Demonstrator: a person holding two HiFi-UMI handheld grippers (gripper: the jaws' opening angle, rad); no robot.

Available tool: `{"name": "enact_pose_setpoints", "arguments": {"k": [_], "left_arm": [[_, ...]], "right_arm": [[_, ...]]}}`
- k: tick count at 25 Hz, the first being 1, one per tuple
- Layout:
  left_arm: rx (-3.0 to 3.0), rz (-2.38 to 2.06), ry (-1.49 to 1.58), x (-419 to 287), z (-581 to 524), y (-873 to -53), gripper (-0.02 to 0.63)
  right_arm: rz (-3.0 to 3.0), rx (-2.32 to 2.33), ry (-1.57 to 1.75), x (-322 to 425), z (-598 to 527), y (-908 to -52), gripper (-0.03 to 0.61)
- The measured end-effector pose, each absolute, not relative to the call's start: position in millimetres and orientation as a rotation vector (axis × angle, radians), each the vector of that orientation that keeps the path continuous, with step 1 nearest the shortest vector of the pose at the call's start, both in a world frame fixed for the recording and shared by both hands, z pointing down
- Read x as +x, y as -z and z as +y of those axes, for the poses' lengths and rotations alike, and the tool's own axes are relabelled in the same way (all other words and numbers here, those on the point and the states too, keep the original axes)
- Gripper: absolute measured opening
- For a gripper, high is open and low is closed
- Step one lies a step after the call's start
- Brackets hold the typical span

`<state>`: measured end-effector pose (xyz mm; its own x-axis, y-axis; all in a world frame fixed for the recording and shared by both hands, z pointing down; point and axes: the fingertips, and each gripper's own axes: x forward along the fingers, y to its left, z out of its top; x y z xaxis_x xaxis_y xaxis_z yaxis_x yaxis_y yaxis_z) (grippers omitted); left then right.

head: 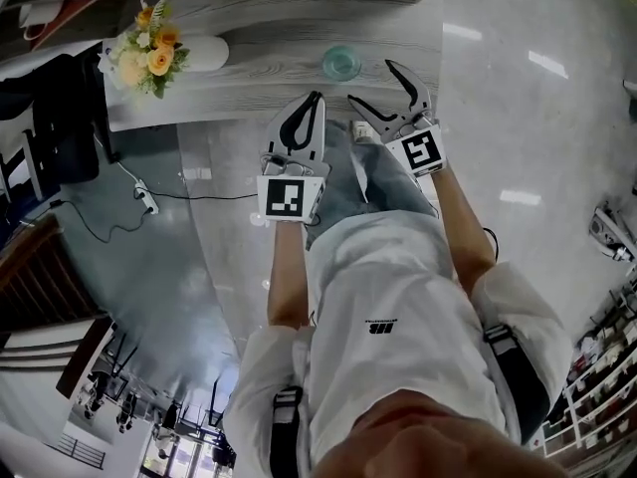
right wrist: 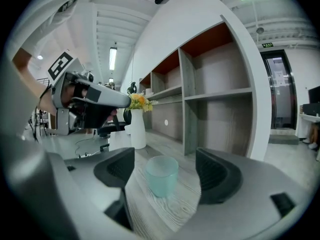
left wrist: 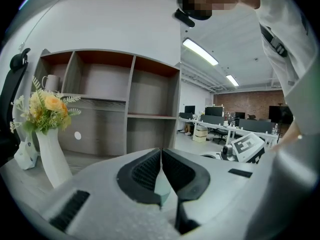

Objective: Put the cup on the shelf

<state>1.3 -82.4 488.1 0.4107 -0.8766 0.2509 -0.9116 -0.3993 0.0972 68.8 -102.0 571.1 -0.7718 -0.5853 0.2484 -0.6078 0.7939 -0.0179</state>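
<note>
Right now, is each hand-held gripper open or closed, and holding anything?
Left hand-held gripper: closed, empty.
Right hand-held gripper: open; teal cup ahead, not gripped.

a glossy pale floor (head: 537, 137) is reflecting bright streaks of light. long ceiling lights (left wrist: 200, 51) are glowing over an open office, where desks (left wrist: 225, 126) are carrying dark monitors (left wrist: 210, 112) before a brick wall (left wrist: 240, 100). a grey wood-grain tabletop (head: 259, 63) is carrying an open shelf unit (left wrist: 131, 99) against a white wall (left wrist: 110, 19). a power strip (head: 145, 199) is lying on the floor, a black cable (head: 199, 195) trailing from it.
</note>
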Motion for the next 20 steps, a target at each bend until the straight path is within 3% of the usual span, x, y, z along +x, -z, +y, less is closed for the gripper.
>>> {"name": "enact_pose_setpoints", "arguments": {"k": [20], "left_arm": [[2.461,-1.525,-0.249,-10.8,-83.4,-528.7,0.035]], "right_arm": [[-2.687,0.9,-0.153,42.3,-112.1,-639.1,0.359]]}}
